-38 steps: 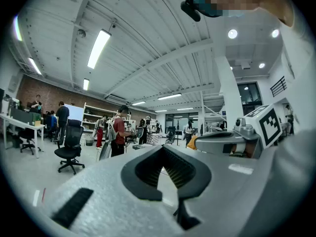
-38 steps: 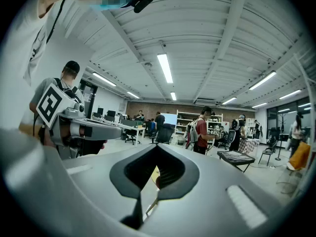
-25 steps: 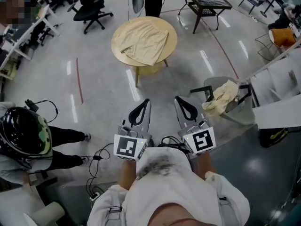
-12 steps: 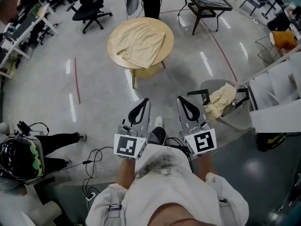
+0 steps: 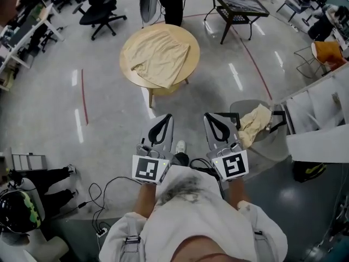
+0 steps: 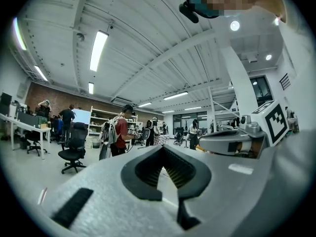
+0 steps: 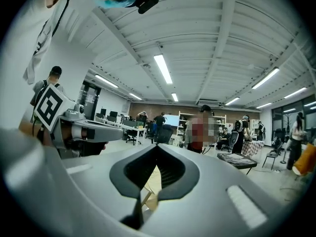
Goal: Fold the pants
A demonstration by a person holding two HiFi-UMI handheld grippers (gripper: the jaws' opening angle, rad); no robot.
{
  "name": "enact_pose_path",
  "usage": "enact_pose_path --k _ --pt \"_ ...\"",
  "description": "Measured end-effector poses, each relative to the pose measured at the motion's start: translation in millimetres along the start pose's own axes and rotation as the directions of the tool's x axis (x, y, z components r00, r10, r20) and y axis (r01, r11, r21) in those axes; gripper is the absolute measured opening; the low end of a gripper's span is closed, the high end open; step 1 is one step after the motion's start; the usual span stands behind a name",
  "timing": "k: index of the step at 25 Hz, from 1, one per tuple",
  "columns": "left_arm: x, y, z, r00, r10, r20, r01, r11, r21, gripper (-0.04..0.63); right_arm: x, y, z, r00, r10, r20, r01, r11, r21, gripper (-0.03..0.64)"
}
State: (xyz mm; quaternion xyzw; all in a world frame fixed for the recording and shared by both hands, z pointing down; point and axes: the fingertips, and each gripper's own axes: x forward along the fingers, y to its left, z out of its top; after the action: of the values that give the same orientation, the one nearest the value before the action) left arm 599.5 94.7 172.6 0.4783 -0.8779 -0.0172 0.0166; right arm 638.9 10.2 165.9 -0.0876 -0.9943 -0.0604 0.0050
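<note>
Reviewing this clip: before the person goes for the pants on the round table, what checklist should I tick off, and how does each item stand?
1. The beige fabric pants lie on the round light wooden table: ok.
2. The pants are spread flat: cannot tell, too far off.
3. The left hand-held gripper is empty, jaws together: ok.
4. The right hand-held gripper is empty, jaws together: ok.
5. The table is within reach: not ok, a stretch of floor separates both grippers from it.
</note>
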Motion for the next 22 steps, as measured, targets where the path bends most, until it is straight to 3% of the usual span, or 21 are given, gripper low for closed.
enact_pose_path --k 10,22 --pt "64 67 -2 1.0 -0.002 0.011 0.002 1.0 -0.015 0.008 86 -27 -14 0.997 0.018 -0.076 -0.02 1.0 -0.021 0.009" --pt "115 105 -13 1.0 -0.008 -0.01 0.008 0.999 -0.047 0.008 143 -57 -26 0.994 0.019 -0.11 -0.022 0.999 -0.027 0.009"
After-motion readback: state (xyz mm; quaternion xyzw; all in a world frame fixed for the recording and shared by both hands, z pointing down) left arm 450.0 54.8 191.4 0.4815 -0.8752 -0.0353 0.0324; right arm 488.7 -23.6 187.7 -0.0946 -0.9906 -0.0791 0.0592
